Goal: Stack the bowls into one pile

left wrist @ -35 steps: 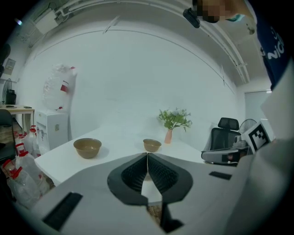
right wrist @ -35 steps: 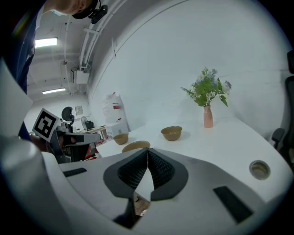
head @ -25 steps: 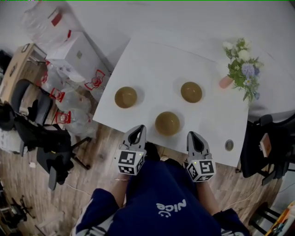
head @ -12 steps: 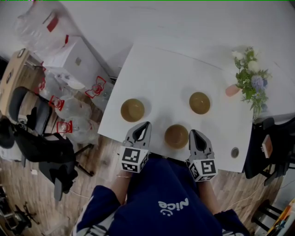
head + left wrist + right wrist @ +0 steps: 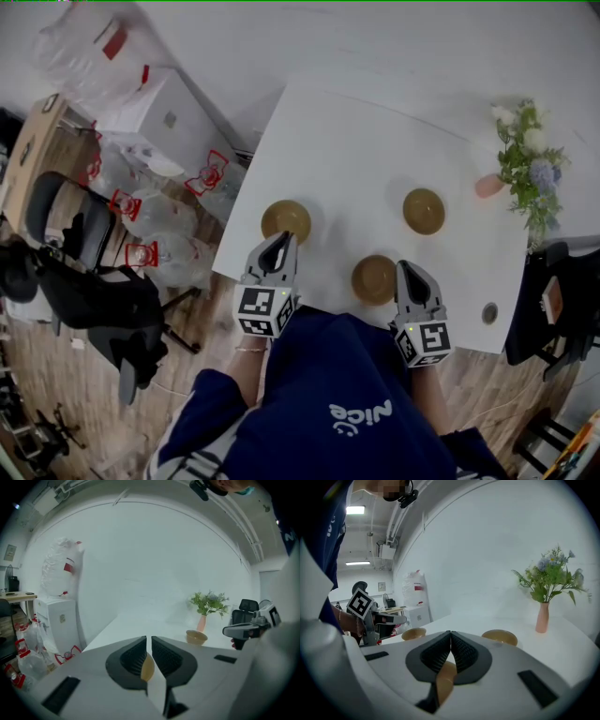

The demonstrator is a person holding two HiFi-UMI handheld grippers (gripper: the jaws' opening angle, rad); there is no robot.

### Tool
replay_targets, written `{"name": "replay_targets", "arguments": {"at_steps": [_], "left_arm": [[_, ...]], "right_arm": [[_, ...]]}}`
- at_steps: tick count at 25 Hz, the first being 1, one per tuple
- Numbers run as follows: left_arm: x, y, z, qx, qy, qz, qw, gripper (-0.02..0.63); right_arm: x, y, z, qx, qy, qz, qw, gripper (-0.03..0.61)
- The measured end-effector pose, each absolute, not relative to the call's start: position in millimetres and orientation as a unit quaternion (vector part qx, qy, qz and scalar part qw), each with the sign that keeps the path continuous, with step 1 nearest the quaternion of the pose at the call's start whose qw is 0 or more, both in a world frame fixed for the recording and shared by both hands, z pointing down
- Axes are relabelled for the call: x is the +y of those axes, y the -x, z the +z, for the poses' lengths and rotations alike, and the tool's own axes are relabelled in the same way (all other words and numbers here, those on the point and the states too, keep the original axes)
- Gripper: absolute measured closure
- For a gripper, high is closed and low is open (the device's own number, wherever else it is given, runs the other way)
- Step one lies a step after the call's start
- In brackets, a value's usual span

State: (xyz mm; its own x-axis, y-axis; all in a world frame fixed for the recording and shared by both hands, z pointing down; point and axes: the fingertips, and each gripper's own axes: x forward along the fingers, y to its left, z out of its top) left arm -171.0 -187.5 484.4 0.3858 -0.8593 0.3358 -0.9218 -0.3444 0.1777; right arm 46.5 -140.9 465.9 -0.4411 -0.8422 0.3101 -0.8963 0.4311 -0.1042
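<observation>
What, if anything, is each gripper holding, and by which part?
Nothing is held: the left gripper and the right gripper both have their jaws shut with nothing between them.

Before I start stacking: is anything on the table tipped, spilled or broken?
Nothing stands out. The left bowl, near bowl and right bowl sit upright and apart on the table; the flower vase stands upright at its right edge.

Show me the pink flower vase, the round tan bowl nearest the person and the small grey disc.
Pink flower vase (image 5: 488,185), head view, its body.
Tan bowl nearest the person (image 5: 374,278), head view, its hollow.
Small grey disc (image 5: 489,313), head view, its centre.
</observation>
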Motion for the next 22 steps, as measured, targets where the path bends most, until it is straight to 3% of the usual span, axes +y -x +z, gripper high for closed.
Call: {"name": "replay_targets", "arguments": {"at_steps": [4, 22], "left_arm": [[-195, 180, 487, -0.559, -0.802, 0.087, 0.194, 0.479], [-220, 250, 532, -0.637, -0.714, 0.152, 0.247, 0.46]], "right_arm": [[-145, -50, 458, -0.845, -0.51, 0.12, 0.109, 0.555], [-150, -67, 457, -0.849, -0.498, 0.113, 0.139, 0.555]]}}
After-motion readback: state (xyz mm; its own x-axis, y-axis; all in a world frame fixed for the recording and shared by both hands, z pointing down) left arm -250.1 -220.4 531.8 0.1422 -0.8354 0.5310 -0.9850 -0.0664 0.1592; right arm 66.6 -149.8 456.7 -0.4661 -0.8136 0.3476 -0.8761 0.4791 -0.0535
